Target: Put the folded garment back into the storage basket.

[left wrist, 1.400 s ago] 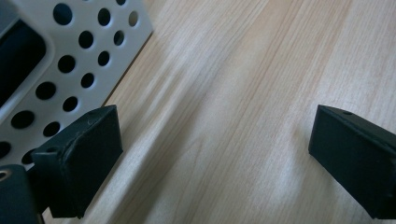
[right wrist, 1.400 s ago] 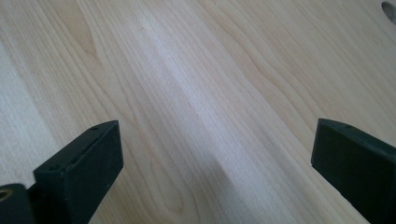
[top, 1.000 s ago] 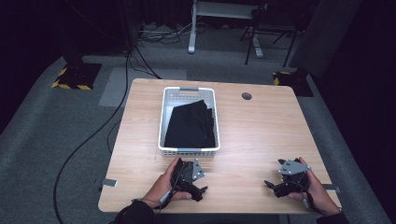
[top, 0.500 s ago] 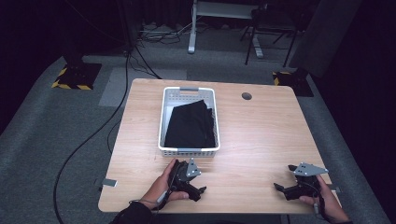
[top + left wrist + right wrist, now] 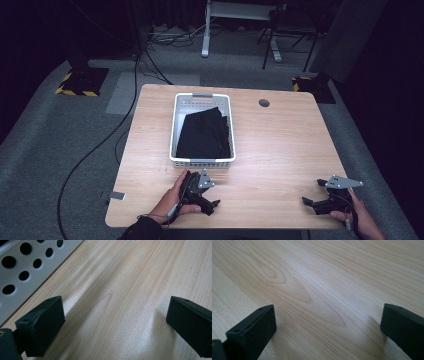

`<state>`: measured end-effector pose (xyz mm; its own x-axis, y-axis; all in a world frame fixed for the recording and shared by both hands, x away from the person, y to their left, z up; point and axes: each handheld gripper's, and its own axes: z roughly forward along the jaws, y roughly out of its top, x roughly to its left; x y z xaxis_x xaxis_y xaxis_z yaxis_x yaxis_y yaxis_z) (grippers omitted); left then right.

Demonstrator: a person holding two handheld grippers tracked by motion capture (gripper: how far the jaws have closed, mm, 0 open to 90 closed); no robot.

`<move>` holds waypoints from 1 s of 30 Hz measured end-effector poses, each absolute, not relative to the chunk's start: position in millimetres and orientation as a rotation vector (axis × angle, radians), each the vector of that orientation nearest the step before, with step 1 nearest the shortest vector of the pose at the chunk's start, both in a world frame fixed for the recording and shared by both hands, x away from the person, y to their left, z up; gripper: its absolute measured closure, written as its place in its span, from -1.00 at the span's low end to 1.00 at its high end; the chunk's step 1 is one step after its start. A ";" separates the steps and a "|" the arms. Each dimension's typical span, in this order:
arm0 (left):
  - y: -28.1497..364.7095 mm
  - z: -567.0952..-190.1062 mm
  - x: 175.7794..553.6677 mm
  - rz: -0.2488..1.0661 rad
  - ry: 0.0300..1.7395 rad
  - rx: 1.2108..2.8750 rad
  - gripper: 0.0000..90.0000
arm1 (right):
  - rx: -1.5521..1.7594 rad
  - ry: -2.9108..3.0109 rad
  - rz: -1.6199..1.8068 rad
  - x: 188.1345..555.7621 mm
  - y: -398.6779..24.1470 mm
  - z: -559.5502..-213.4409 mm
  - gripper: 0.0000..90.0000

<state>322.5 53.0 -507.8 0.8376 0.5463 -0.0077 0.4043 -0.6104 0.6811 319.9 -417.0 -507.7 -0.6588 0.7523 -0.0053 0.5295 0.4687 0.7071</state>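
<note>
A white perforated basket [image 5: 202, 102] stands on the wooden table [image 5: 280, 145], left of its middle, with a folded black cloth [image 5: 205, 134] inside. My left gripper [image 5: 210, 207] rests on the table just in front of the basket, held by a hand. Its jaws stand wide apart over bare wood [image 5: 120, 315], and the basket's wall [image 5: 27, 272] runs along the upper left of the left gripper view. My right gripper [image 5: 307, 204] lies near the table's front right corner, also open, nothing between its fingers [image 5: 254, 332].
A round cable hole [image 5: 264, 103] sits at the table's back right. Cables [image 5: 100, 145] trail over the grey carpet to the left. A desk frame [image 5: 235, 20] and chair legs stand beyond the far edge. Yellow-black floor markers [image 5: 77, 91] lie at the left.
My right gripper has slid right and toward the front corner of the table. The left gripper has shifted only slightly in front of the basket.
</note>
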 end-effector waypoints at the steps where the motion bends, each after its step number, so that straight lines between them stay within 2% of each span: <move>1: 53.1 -507.8 322.5 0.261 0.689 2.308 -0.96 | 1.094 2.400 0.991 319.9 -418.8 -507.8 -0.99; 30: 53.5 -507.8 322.5 0.261 0.687 2.309 -0.96 | 1.110 2.388 0.989 319.8 -432.4 -507.9 -0.99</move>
